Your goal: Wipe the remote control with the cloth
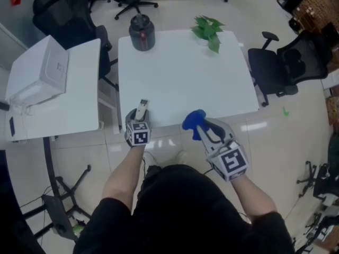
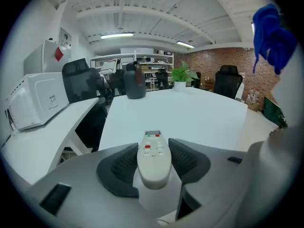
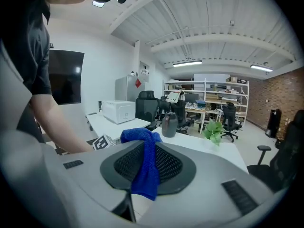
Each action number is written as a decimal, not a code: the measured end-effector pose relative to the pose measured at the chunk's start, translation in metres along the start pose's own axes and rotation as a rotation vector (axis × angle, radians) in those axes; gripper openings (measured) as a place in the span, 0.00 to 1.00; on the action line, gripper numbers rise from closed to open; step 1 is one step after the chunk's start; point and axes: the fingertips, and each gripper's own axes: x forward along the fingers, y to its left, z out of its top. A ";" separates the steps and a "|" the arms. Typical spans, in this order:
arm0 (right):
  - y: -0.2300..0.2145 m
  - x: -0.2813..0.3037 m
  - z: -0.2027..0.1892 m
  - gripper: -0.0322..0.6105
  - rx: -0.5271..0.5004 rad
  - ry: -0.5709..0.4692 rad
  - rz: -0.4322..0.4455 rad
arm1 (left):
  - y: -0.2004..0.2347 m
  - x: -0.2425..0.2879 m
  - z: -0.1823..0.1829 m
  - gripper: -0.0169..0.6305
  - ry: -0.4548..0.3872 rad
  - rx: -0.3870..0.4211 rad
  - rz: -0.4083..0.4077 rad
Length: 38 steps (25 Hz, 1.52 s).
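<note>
Gripping the remote (image 2: 154, 158) in the left tool (image 1: 141, 116) at the counter's (image 1: 185, 73) near left corner. Pinching the blue cloth (image 1: 194, 120) in the right tool (image 1: 205, 130) by the near edge, apart from it. Seemingly done picking up; still to wipe.

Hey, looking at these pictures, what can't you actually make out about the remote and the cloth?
- Button labels on the remote control: too small and soft in both the left gripper view and the head view.
- Remote's rear end: head view, covered by the left tool and its marker cube.
- Pinched part of the cloth: head view, hidden under the right tool.
</note>
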 end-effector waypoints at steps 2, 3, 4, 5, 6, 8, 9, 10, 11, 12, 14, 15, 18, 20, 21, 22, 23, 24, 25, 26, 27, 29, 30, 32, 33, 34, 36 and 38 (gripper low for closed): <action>-0.001 0.000 -0.003 0.16 0.002 0.011 0.003 | 0.001 0.006 -0.008 0.34 0.022 0.003 0.016; -0.001 0.000 -0.005 0.16 0.001 0.015 0.005 | 0.002 0.008 -0.011 0.34 0.032 0.007 0.024; -0.002 0.000 -0.006 0.16 -0.001 0.020 0.007 | 0.002 0.010 -0.014 0.34 0.042 0.013 0.033; -0.002 0.000 -0.007 0.16 -0.004 0.024 0.008 | 0.003 0.012 -0.017 0.34 0.054 0.019 0.040; -0.002 0.000 -0.008 0.16 -0.004 0.027 0.009 | 0.003 0.014 -0.021 0.34 0.067 0.023 0.045; -0.002 0.001 -0.009 0.16 -0.003 0.031 0.009 | 0.003 0.017 -0.027 0.34 0.087 0.025 0.051; -0.002 0.001 -0.010 0.16 -0.003 0.033 0.009 | 0.003 0.017 -0.028 0.34 0.091 0.022 0.053; -0.003 0.002 -0.010 0.16 -0.003 0.033 0.009 | 0.003 0.017 -0.029 0.34 0.093 0.017 0.053; -0.003 0.002 -0.010 0.16 -0.004 0.033 0.010 | 0.003 0.018 -0.029 0.34 0.096 0.010 0.054; -0.003 0.003 -0.011 0.16 -0.003 0.034 0.010 | 0.004 0.018 -0.029 0.35 0.100 0.002 0.055; -0.003 0.004 -0.012 0.16 -0.001 0.038 0.011 | 0.005 0.017 -0.029 0.41 0.108 -0.014 0.049; -0.003 0.005 -0.013 0.16 -0.001 0.040 0.012 | 0.004 0.015 -0.028 0.44 0.108 -0.019 0.041; -0.007 0.010 -0.018 0.16 0.004 0.054 0.005 | 0.001 0.008 -0.023 0.44 0.088 -0.025 0.025; -0.012 0.017 -0.024 0.16 0.011 0.078 -0.011 | 0.003 -0.003 -0.017 0.44 0.069 -0.026 0.027; -0.016 0.023 -0.030 0.16 0.007 0.095 -0.017 | 0.004 -0.009 -0.015 0.44 0.058 -0.026 0.026; -0.021 0.029 -0.039 0.16 -0.001 0.115 -0.024 | 0.004 -0.017 -0.012 0.44 0.048 -0.028 0.022; -0.026 0.037 -0.049 0.16 -0.009 0.138 -0.033 | 0.004 -0.025 -0.010 0.44 0.036 -0.029 0.015; -0.032 0.045 -0.061 0.16 -0.017 0.164 -0.042 | 0.003 -0.032 -0.008 0.44 0.025 -0.030 0.008; -0.037 0.053 -0.073 0.16 -0.026 0.191 -0.051 | 0.002 -0.041 -0.006 0.44 0.014 -0.029 0.001; -0.043 0.063 -0.086 0.16 -0.038 0.219 -0.058 | 0.002 -0.049 -0.004 0.44 0.004 -0.028 -0.006; -0.048 0.073 -0.099 0.16 -0.052 0.247 -0.064 | 0.001 -0.057 -0.001 0.44 -0.007 -0.028 -0.011; -0.057 0.094 -0.122 0.16 -0.079 0.298 -0.074 | 0.001 -0.074 0.006 0.44 -0.027 -0.028 -0.022; -0.061 0.104 -0.133 0.16 -0.094 0.320 -0.078 | 0.000 -0.081 0.009 0.44 -0.037 -0.028 -0.027; -0.067 0.124 -0.150 0.16 -0.128 0.353 -0.082 | -0.003 -0.094 0.015 0.44 -0.054 -0.031 -0.036; -0.070 0.133 -0.155 0.16 -0.146 0.368 -0.087 | -0.004 -0.100 0.018 0.44 -0.060 -0.033 -0.039; -0.072 0.141 -0.161 0.16 -0.163 0.384 -0.093 | -0.005 -0.105 0.020 0.44 -0.065 -0.034 -0.042; -0.075 0.155 -0.173 0.16 -0.185 0.419 -0.098 | -0.007 -0.113 0.022 0.44 -0.071 -0.035 -0.048; -0.075 0.166 -0.191 0.18 -0.186 0.469 -0.093 | -0.009 -0.118 0.024 0.44 -0.074 -0.032 -0.053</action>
